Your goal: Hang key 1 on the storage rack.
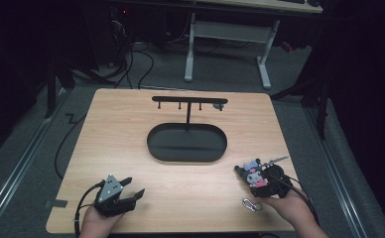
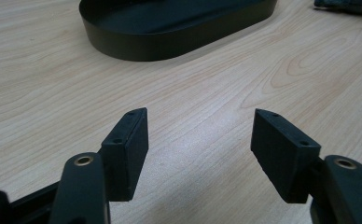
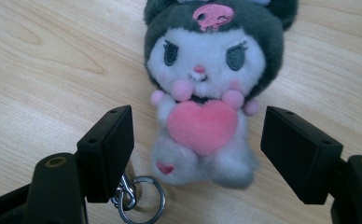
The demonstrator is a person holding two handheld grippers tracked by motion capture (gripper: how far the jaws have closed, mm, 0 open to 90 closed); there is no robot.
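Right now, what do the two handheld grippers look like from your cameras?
Both are black. The left gripper carries a grey three-cornered plate with small dark holes; its blocky rectangular pads sit on arms with brass-coloured pivot rings. The right gripper has matching pads and rings. A black cable trails from each. No sleeves show.

Plush toy (image 3: 207, 93) lies on the table (image 3: 44, 65) between wide-apart fingers (image 3: 109, 149)

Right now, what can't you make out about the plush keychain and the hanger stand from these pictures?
- Plush toy lower body: blurred, right gripper view; ear tips cut off by the top edge.
- Key ring: partly behind the right gripper pad; clip cut off by the bottom edge.
- Stand hooks: too small, high view.
- Tray: far end cut off, left gripper view.
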